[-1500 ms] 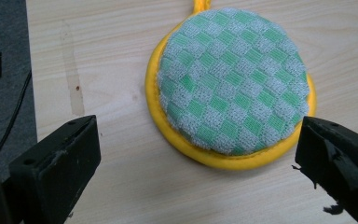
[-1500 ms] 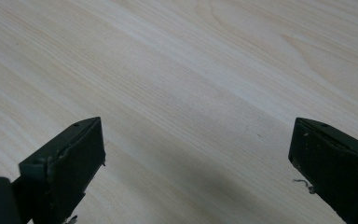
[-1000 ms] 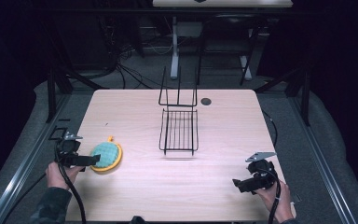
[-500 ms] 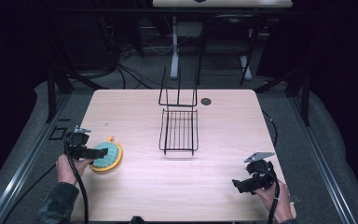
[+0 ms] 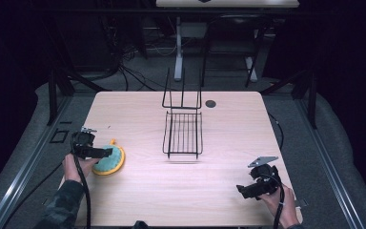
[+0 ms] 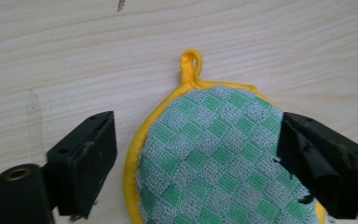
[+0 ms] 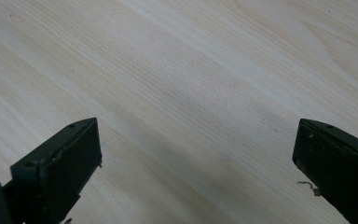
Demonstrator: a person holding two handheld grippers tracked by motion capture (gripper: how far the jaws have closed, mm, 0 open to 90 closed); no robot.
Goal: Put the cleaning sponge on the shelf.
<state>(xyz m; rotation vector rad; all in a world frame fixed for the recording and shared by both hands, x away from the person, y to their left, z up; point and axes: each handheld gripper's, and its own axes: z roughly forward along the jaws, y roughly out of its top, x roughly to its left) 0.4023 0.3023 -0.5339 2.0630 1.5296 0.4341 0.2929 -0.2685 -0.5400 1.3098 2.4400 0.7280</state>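
Observation:
A round pot holder (image 5: 109, 161) with a green-and-grey checked face and a yellow rim lies flat near the table's left edge. Its yellow hanging loop (image 6: 190, 60) points away from me in the left gripper view. My left gripper (image 5: 106, 152) hovers over the pot holder (image 6: 214, 158), open, with one jaw on each side of it. My right gripper (image 5: 242, 191) is at the front right of the table, open, with bare wood between its jaws (image 7: 191, 154).
A black wire rack (image 5: 183, 133) lies in the middle of the table with its upright back (image 5: 182, 98) toward the far side. A small dark round cap (image 5: 210, 103) sits by the far edge. Cables trail from both grippers off the front.
My left gripper has moved forward and right, from beside the pot holder to over it. The right gripper has stayed where it was.

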